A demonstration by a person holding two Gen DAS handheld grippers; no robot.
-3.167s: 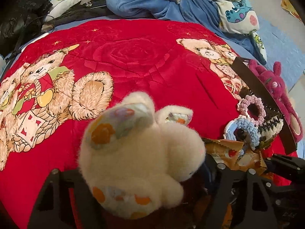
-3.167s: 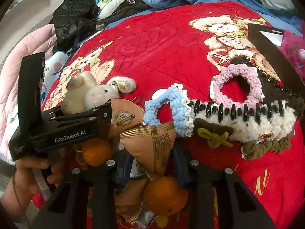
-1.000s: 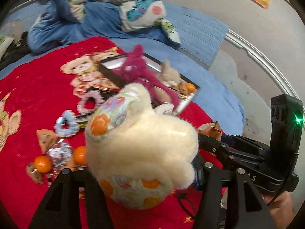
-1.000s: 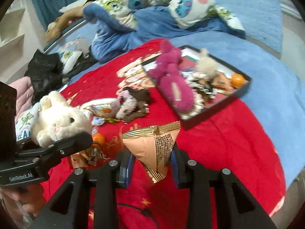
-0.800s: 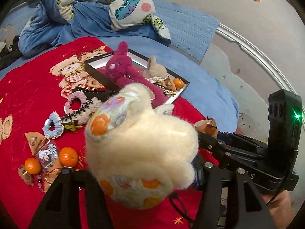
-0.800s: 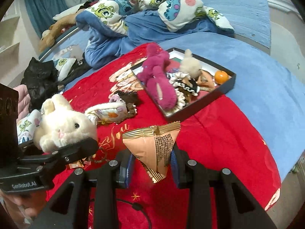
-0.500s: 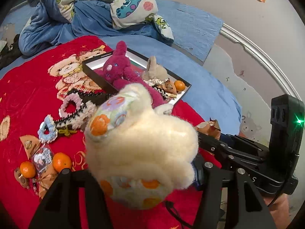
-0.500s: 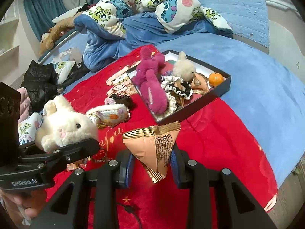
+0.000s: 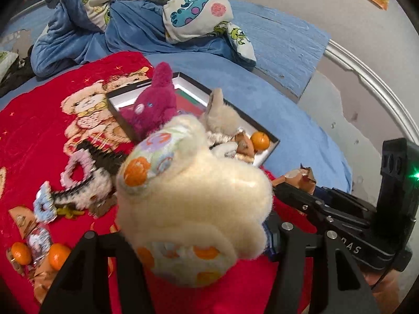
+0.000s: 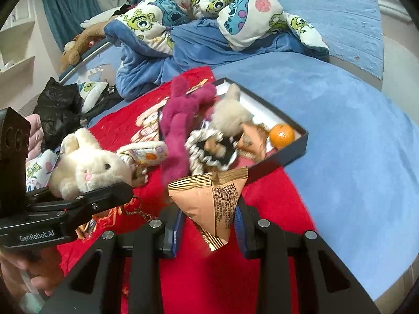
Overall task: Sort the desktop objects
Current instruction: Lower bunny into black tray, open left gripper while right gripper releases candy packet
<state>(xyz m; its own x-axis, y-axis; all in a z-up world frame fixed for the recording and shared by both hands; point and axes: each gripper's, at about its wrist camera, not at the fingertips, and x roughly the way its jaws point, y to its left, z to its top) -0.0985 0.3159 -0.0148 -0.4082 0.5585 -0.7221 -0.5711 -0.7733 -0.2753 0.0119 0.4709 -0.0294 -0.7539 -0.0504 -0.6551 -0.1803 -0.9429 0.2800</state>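
My left gripper is shut on a cream plush rabbit and holds it above the red blanket; the rabbit also shows in the right wrist view. My right gripper is shut on a brown triangular snack packet, held in the air short of the black box. The box holds a magenta plush, a beige plush, a striped scrunchie, a tangerine and a packet.
On the red blanket lie knitted hair clips, two tangerines and snack packets. A blue sheet lies right of the box. Rumpled blue bedding is behind.
Both grippers have lifted off the blanket with the rabbit and the packet and moved toward the black box, which now looks nearer and larger.
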